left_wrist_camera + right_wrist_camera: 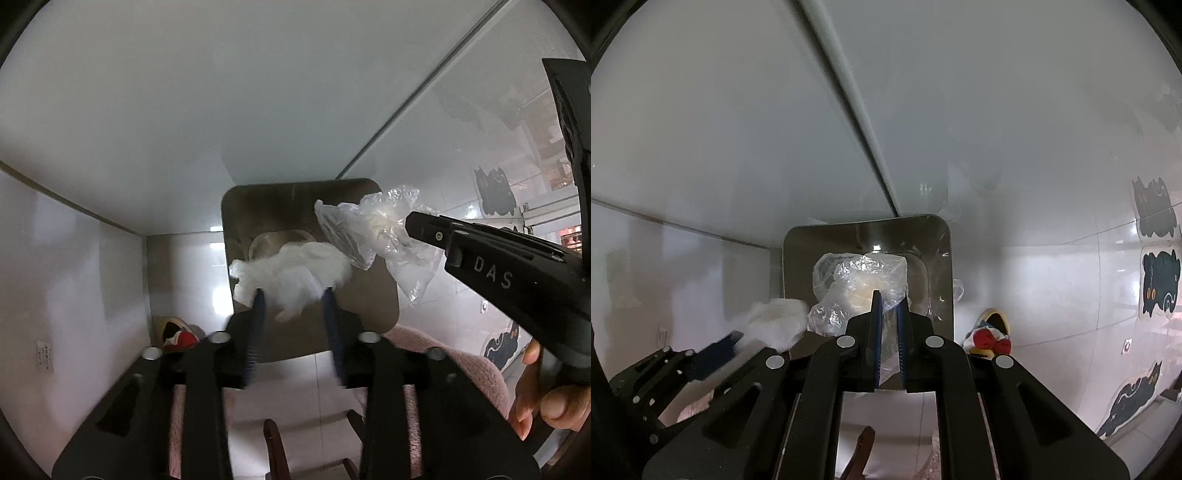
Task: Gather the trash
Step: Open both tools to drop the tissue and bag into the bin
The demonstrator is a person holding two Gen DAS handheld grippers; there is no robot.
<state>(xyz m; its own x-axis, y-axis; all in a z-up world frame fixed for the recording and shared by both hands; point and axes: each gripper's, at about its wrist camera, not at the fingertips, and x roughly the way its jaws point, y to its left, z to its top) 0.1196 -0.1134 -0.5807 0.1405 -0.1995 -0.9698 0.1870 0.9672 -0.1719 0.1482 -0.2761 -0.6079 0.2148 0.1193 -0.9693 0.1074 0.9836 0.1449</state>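
A steel bin (pixel 376 306) with a square open top stands on the floor below both grippers; it also shows in the right wrist view (pixel 940 236). My left gripper (pixel 293 295) is open, and a crumpled white tissue (pixel 295 273) hangs blurred at its fingertips over the bin. My right gripper (pixel 889 301) is shut on a clear plastic bag (pixel 857 277) and holds it above the bin's opening. In the left wrist view the right gripper (pixel 413 225) comes in from the right with the bag (pixel 373 225).
A white wall and a glass sliding door (pixel 480 129) rise behind the bin. A slipper (pixel 990 332) lies on the tiled floor beside the bin. Cat-shaped floor mats (pixel 1158 280) lie at the right. A pink fluffy seat (pixel 461 362) is below the grippers.
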